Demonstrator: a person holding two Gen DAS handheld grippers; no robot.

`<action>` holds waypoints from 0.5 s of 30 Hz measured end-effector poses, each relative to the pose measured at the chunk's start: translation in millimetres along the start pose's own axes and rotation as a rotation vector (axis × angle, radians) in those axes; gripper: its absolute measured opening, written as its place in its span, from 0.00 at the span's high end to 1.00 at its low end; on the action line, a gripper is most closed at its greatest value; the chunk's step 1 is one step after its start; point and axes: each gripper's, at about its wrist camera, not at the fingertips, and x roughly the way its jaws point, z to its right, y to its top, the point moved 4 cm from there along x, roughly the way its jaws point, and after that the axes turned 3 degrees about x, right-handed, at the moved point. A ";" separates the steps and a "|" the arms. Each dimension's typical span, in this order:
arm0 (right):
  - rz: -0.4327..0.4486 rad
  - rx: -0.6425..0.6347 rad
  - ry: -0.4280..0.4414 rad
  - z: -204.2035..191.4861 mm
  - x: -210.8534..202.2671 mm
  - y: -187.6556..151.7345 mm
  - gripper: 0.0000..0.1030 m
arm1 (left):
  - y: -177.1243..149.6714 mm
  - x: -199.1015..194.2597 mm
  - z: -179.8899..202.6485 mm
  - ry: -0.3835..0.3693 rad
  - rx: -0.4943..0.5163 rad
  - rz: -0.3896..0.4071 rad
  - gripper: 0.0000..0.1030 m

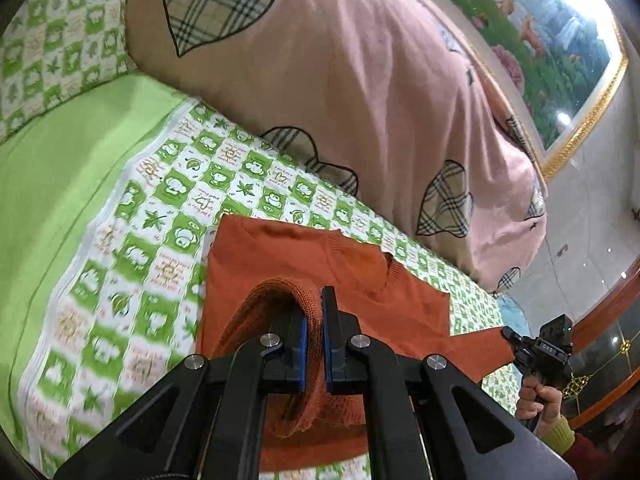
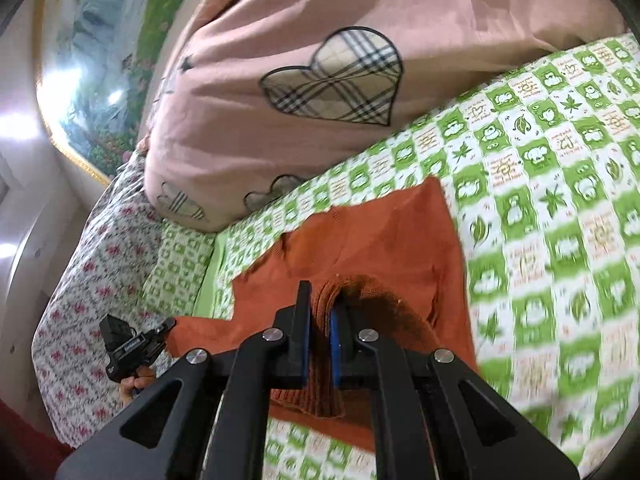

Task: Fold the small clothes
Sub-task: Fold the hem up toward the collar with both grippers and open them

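An orange knit sweater (image 1: 320,264) lies spread on the bed's green-and-white checked sheet (image 1: 160,216), near the bed's edge closest to the cameras, its neckline turned toward the pink duvet (image 1: 360,92) with plaid hearts that is heaped along the far side of the bed. The left gripper (image 1: 315,320) has its jaws closed on a ribbed edge of the sweater, a fold of knit bunched up between the blue pads and lifted off the sheet. The right gripper (image 2: 320,320) grips the ribbed edge at the other side in the same way, jaws clamped on a raised fold of the fabric. Each gripper shows in the other's view, at the sweater's opposite corner, with the cloth stretched between them. A plain green panel (image 1: 68,160) of the bedding runs along the left side of the left wrist view. A gold-framed landscape picture (image 1: 560,52) hangs on the wall beyond the duvet
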 end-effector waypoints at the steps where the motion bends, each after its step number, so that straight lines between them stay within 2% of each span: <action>1: 0.000 0.010 -0.008 5.3 5.4 3.8 0.92 | 2.7 9.0 -4.1 0.001 -0.007 -0.011 0.96; 11: -0.054 0.119 -0.146 70.3 63.8 15.1 0.91 | 6.3 85.6 -50.2 0.079 -0.063 -0.119 0.95; 14: -0.072 0.163 -0.175 86.5 74.7 14.5 0.90 | 1.4 103.8 -62.5 0.120 -0.066 -0.160 0.93; 15: -0.077 0.173 -0.183 89.9 76.9 14.6 0.90 | 0.1 106.4 -63.9 0.128 -0.064 -0.170 0.88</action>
